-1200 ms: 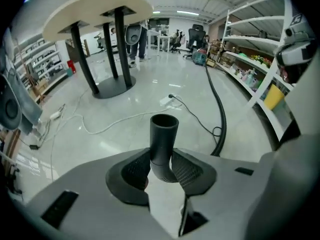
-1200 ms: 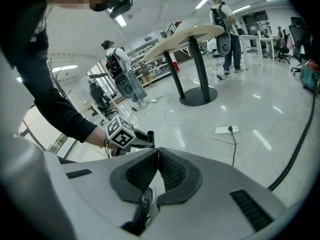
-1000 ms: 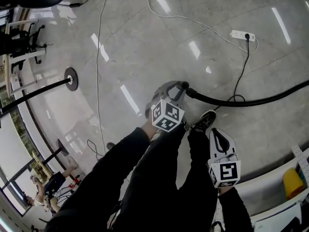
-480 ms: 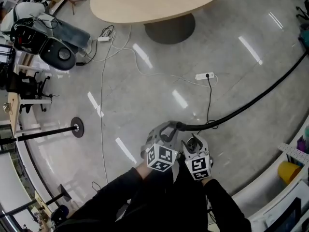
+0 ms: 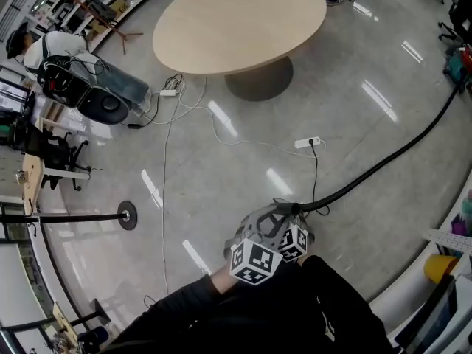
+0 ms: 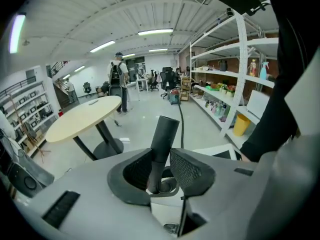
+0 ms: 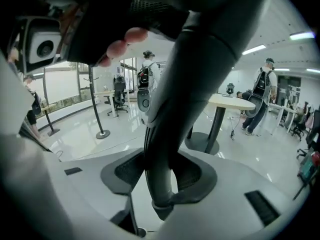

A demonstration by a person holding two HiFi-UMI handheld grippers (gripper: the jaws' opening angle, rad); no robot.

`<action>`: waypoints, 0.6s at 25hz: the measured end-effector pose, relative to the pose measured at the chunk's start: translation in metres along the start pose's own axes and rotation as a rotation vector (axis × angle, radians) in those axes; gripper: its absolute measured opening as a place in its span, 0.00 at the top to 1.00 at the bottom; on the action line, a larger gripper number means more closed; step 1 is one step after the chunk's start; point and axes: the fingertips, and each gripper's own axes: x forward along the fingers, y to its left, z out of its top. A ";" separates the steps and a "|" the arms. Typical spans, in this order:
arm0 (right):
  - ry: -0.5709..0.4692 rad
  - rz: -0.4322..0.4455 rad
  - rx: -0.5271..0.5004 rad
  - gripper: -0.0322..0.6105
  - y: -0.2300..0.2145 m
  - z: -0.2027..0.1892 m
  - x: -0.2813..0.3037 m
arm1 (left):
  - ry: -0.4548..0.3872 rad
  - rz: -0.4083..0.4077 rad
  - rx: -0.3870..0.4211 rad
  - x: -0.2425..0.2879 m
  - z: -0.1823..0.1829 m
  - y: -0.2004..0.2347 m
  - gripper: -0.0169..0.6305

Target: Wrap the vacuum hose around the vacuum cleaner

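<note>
One oval table [image 5: 236, 21] stood far off amid open floor [image 5: 354, 65], and one hose [image 5: 383, 159] ran from the right edge to the near middle, where the left gripper [image 6: 162, 171] clamped it and the right gripper [image 7: 160, 176], jaws just closing, held it.

Bright — glare on floor [image 5: 221, 198]; fisheye edges.

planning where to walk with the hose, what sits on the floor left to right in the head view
post base → power strip → yellow bin; the table and hose span too far across to place
</note>
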 end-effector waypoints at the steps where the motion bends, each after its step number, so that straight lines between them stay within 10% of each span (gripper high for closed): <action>1: 0.001 0.005 0.022 0.68 -0.001 0.000 -0.008 | -0.004 -0.024 -0.013 -0.002 0.005 -0.007 0.78; 9: -0.003 -0.017 0.227 0.68 -0.050 -0.023 -0.093 | -0.179 -0.189 -0.181 -0.040 0.057 -0.020 0.74; 15: -0.188 -0.006 0.318 0.68 -0.093 0.028 -0.157 | -0.170 -0.362 -0.118 -0.033 0.044 -0.029 0.59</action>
